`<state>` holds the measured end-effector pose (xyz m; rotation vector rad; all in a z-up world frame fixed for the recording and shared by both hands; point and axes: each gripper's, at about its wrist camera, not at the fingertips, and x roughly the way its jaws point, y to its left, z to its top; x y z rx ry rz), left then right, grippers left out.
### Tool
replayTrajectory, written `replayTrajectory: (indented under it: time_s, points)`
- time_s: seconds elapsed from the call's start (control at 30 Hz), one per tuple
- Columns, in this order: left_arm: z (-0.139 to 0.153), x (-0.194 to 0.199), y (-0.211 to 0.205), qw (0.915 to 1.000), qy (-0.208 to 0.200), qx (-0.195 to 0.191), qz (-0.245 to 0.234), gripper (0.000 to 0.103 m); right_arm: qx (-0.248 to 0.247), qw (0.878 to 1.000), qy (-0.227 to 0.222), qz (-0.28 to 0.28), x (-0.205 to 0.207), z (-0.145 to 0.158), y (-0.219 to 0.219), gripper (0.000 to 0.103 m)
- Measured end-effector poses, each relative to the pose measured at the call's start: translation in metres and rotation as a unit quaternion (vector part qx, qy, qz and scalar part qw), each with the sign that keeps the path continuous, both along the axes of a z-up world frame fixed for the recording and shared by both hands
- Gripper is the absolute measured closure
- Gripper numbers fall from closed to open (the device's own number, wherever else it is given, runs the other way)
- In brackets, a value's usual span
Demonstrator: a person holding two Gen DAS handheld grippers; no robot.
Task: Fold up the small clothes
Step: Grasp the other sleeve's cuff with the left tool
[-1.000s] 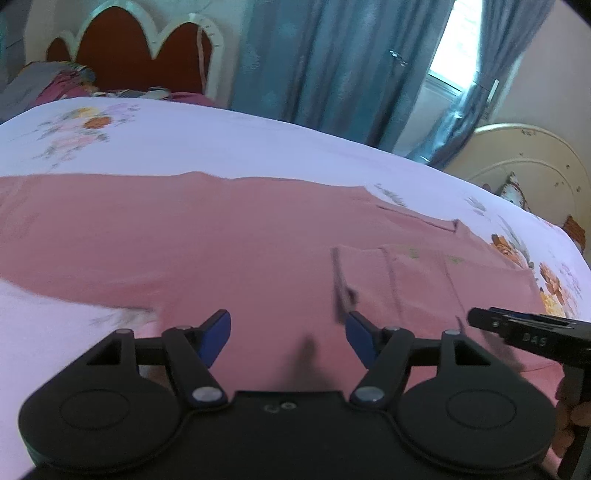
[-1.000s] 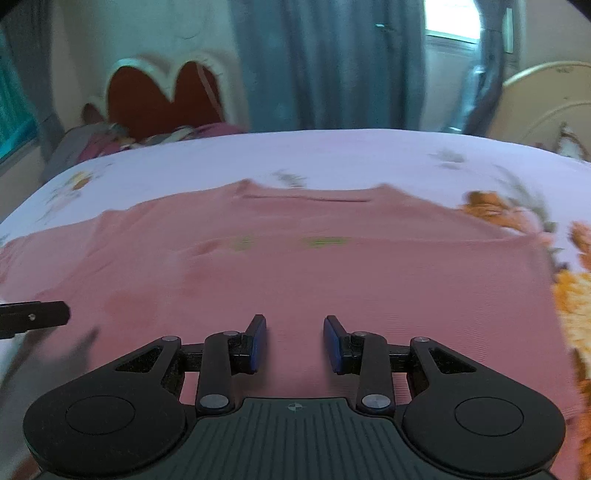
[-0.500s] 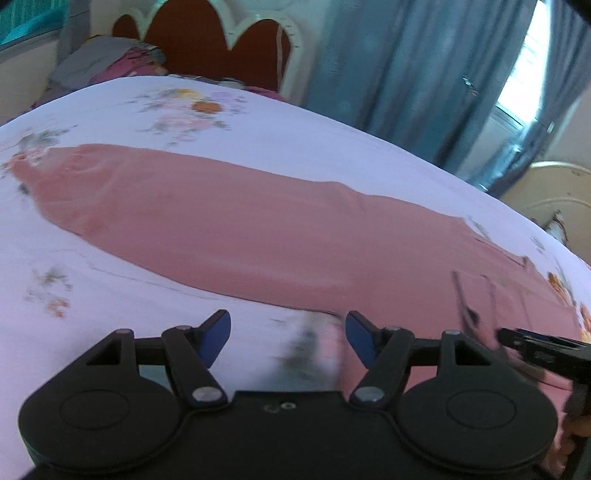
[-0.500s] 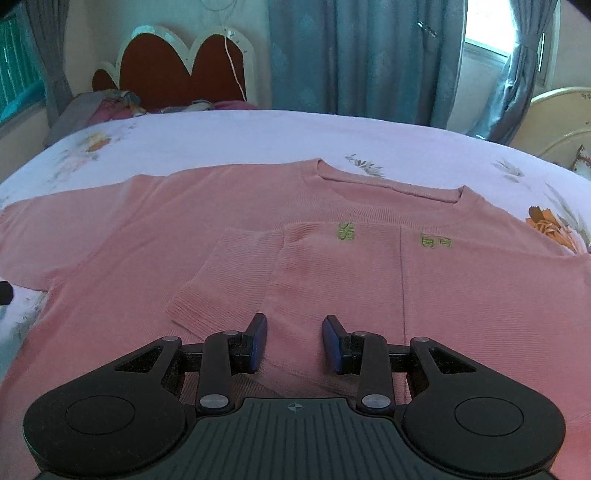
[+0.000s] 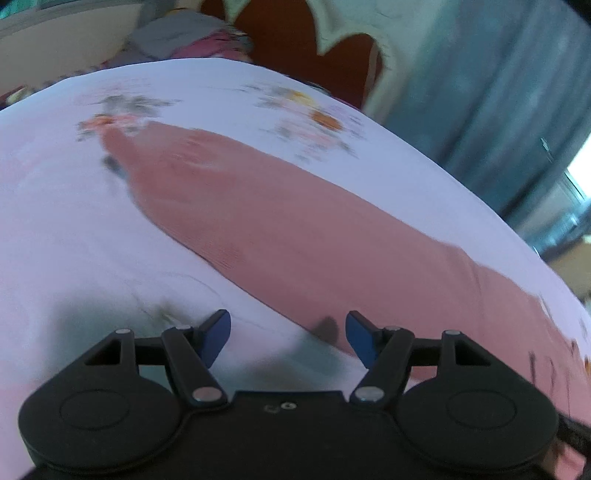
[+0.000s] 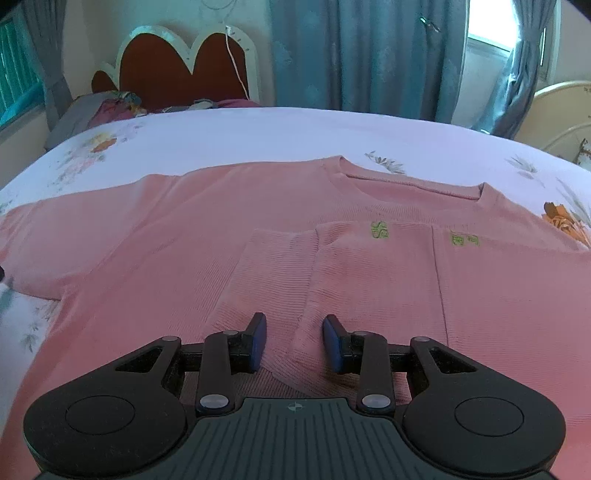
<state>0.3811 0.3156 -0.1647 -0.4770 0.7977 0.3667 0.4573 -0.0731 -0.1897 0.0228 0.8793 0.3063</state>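
Left gripper [image 5: 287, 338] hovers over the floral bedsheet [image 5: 92, 240] with jaws apart and empty, beside the outstretched sleeve [image 5: 258, 221]. Further right, the pink sweater [image 6: 184, 236] lies flat on the bed — right gripper [image 6: 294, 341] parted, holding nothing, above its folded-in sleeve [image 6: 269, 273].

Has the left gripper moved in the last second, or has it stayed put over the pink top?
Yes. The left gripper has slid along the outstretched sleeve, toward its cuff end and the headboard.
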Motion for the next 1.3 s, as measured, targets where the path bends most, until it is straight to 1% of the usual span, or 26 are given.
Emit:
replayTrajectory:
  time_s: [0.1, 0.23, 0.37, 0.43, 0.47, 0.5, 0.53, 0.57, 0.6, 0.63, 0.67, 0.7, 0.8, 0.83, 0.9, 0.97, 1.03, 1.1, 1.17, 1.3]
  points:
    - [-0.002, 0.003, 0.022, 0.9996, -0.004, 0.000, 0.028, 0.035, -0.003, 1.000, -0.002, -0.003, -0.003, 0.000, 0.002, 0.068]
    - [-0.004, 0.009, 0.050, 0.9982, -0.010, 0.000, 0.059, 0.035, 0.003, 1.000, 0.006, -0.013, 0.000, 0.004, 0.001, 0.068]
    - [-0.007, 0.019, 0.071, 0.9974, -0.023, 0.000, 0.068, 0.039, 0.016, 0.999, -0.001, -0.031, 0.001, 0.011, 0.001, 0.068]
    - [-0.009, 0.025, 0.079, 0.9970, -0.030, 0.001, 0.071, 0.041, 0.011, 1.000, -0.002, -0.029, 0.001, 0.011, 0.004, 0.068]
    - [-0.010, 0.028, 0.083, 0.9965, -0.035, 0.002, 0.076, 0.047, 0.000, 1.000, 0.007, -0.025, 0.003, 0.006, 0.007, 0.068]
    - [-0.011, 0.029, 0.085, 0.9960, -0.039, 0.003, 0.081, 0.055, -0.001, 1.000, 0.005, -0.026, 0.003, 0.004, 0.008, 0.068]
    - [-0.012, 0.030, 0.088, 0.9952, -0.043, 0.005, 0.088, 0.060, -0.001, 1.000, 0.004, -0.027, 0.004, 0.003, 0.008, 0.068]
    - [-0.013, 0.030, 0.090, 0.9943, -0.047, 0.006, 0.095, 0.070, -0.003, 1.000, 0.005, -0.026, 0.004, 0.004, 0.008, 0.068]
    - [-0.015, 0.030, 0.092, 0.9935, -0.050, 0.005, 0.102, 0.079, -0.002, 1.000, 0.006, -0.025, 0.004, 0.004, 0.008, 0.068]
    - [-0.016, 0.030, 0.095, 0.9929, -0.052, 0.005, 0.107, 0.084, 0.002, 1.000, 0.007, -0.026, 0.004, 0.004, 0.007, 0.068]
    - [-0.017, 0.029, 0.096, 0.9924, -0.054, 0.004, 0.111, 0.091, 0.008, 1.000, 0.008, -0.027, 0.004, 0.004, 0.005, 0.068]
    - [-0.017, 0.028, 0.098, 0.9918, -0.058, 0.004, 0.114, 0.097, 0.012, 1.000, 0.010, -0.027, 0.005, 0.004, 0.003, 0.068]
    - [-0.011, 0.027, 0.092, 0.9914, -0.069, 0.017, 0.110, 0.098, 0.014, 1.000, 0.011, -0.024, 0.007, 0.004, 0.002, 0.068]
    - [-0.006, 0.027, 0.087, 0.9914, -0.076, 0.025, 0.103, 0.098, 0.014, 1.000, 0.011, -0.024, 0.007, 0.004, 0.002, 0.068]
    - [0.009, 0.028, 0.071, 0.9919, -0.094, 0.040, 0.075, 0.098, 0.017, 0.999, 0.010, -0.025, 0.008, 0.004, 0.000, 0.068]
    - [0.028, 0.032, 0.044, 0.9919, -0.112, 0.054, 0.024, 0.098, 0.028, 0.999, 0.009, -0.031, 0.008, 0.006, -0.003, 0.068]
    - [0.045, 0.036, 0.015, 0.9892, -0.131, 0.060, -0.024, 0.098, 0.036, 0.999, 0.006, -0.037, 0.007, 0.009, -0.006, 0.068]
    - [0.058, 0.043, -0.019, 0.9841, -0.149, 0.058, -0.076, 0.098, 0.043, 0.998, 0.002, -0.042, 0.004, 0.013, -0.012, 0.068]
    - [0.068, 0.050, -0.056, 0.9775, -0.160, 0.046, -0.129, 0.098, 0.048, 0.998, -0.003, -0.047, 0.002, 0.017, -0.017, 0.068]
    - [0.073, 0.062, -0.138, 0.9584, -0.169, 0.026, -0.229, 0.098, 0.053, 0.997, -0.015, -0.059, -0.005, 0.026, -0.038, 0.068]
